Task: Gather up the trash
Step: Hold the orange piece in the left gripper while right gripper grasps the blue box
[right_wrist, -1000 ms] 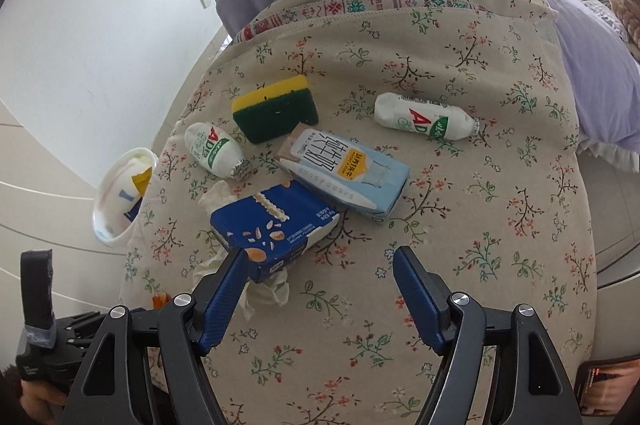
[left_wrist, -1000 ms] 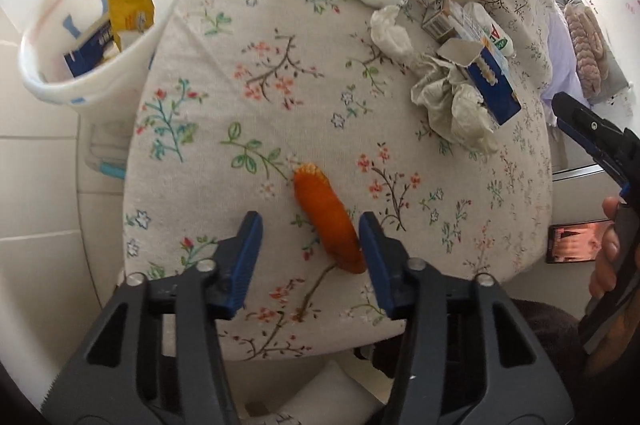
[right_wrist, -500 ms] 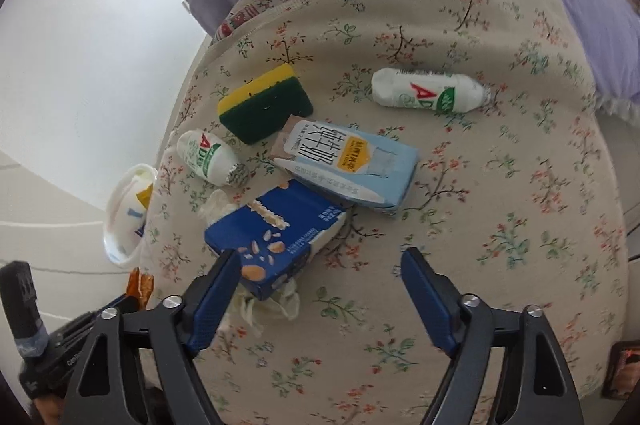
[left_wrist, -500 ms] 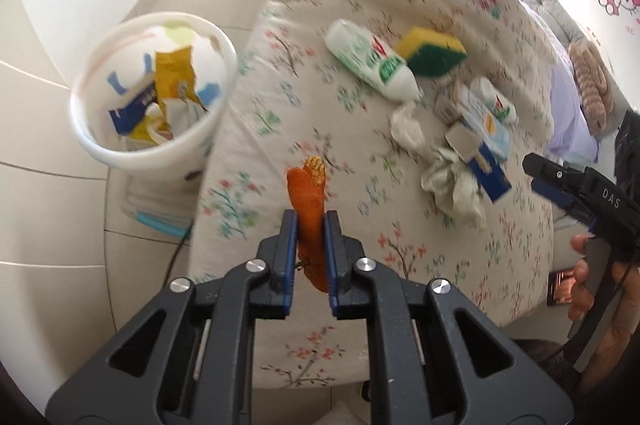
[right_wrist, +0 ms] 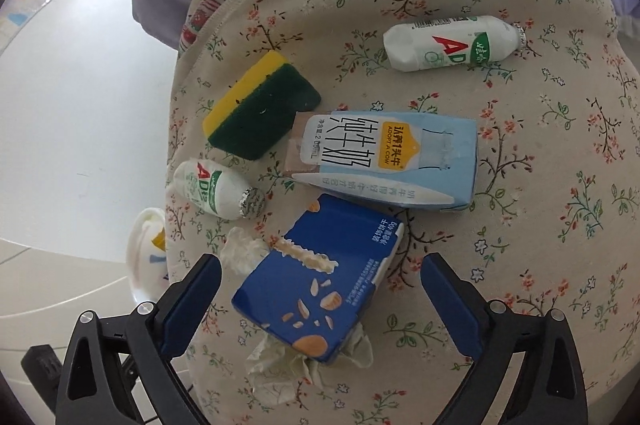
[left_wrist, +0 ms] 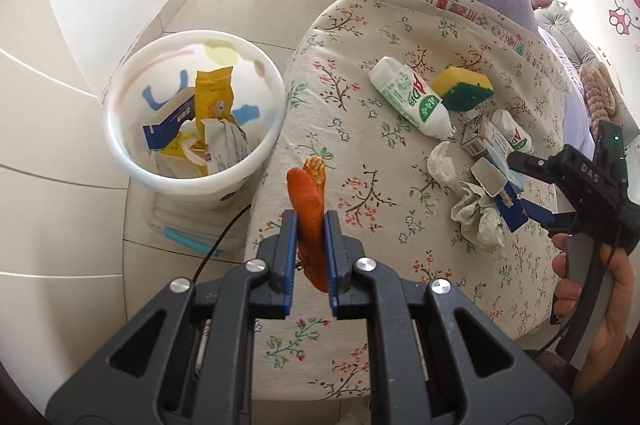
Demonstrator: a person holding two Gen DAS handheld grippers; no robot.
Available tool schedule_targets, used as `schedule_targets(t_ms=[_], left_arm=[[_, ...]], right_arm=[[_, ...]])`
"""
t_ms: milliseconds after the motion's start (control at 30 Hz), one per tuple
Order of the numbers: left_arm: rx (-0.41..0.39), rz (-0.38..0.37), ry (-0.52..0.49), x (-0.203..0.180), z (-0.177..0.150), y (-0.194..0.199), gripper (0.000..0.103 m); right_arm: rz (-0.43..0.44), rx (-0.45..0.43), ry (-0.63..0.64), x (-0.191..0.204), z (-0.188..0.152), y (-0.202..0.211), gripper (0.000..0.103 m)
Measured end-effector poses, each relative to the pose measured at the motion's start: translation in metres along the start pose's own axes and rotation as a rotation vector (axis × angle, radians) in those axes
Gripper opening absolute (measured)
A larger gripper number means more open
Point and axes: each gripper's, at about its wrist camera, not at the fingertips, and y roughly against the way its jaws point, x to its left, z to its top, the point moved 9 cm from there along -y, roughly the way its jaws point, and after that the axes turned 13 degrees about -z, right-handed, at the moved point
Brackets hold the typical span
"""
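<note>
The left tool (left_wrist: 310, 239) pinches an orange peel (left_wrist: 307, 203) above the surface (left_wrist: 360, 129) edge, short of the bin (left_wrist: 192, 117), so it could slip and fall to the floor, while the right tool (right_wrist: 320, 291) hangs wide open and empty over a blue carton (right_wrist: 320, 277).

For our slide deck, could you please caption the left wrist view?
Left gripper carries orange peel toward the white bin beside the table.

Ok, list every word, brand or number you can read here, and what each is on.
"ADOPT A COW": yellow label on the light blue milk carton; large Chinese characters beside it, small print blurred.
"AD": red letters on the white bottle and the second bottle.
"DAS": on the right gripper.
Dark blue carton: side print too small.
Bin wrappers: unreadable.
</note>
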Motion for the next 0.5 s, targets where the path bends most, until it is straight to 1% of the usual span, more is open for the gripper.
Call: schedule_targets(t_ms=[200, 400, 467, 500], left_arm=[[0.001, -0.003, 0.006, 0.005, 0.001, 0.003, 0.014], [-0.007, -0.008, 0.019, 0.009, 0.003, 0.006, 0.014], [-0.011, -0.012, 0.023, 0.009, 0.004, 0.008, 0.014], [-0.014, -0.013, 0.025, 0.009, 0.005, 0.009, 0.014]], right_arm=[[-0.083, 0.025, 0.047, 0.006, -0.008, -0.015, 0.101], [-0.094, 0.036, 0.071, 0.009, -0.014, -0.02, 0.1], [-0.085, 0.03, 0.074, 0.009, -0.015, -0.017, 0.092], [-0.08, 0.026, 0.08, 0.006, -0.016, -0.014, 0.083]])
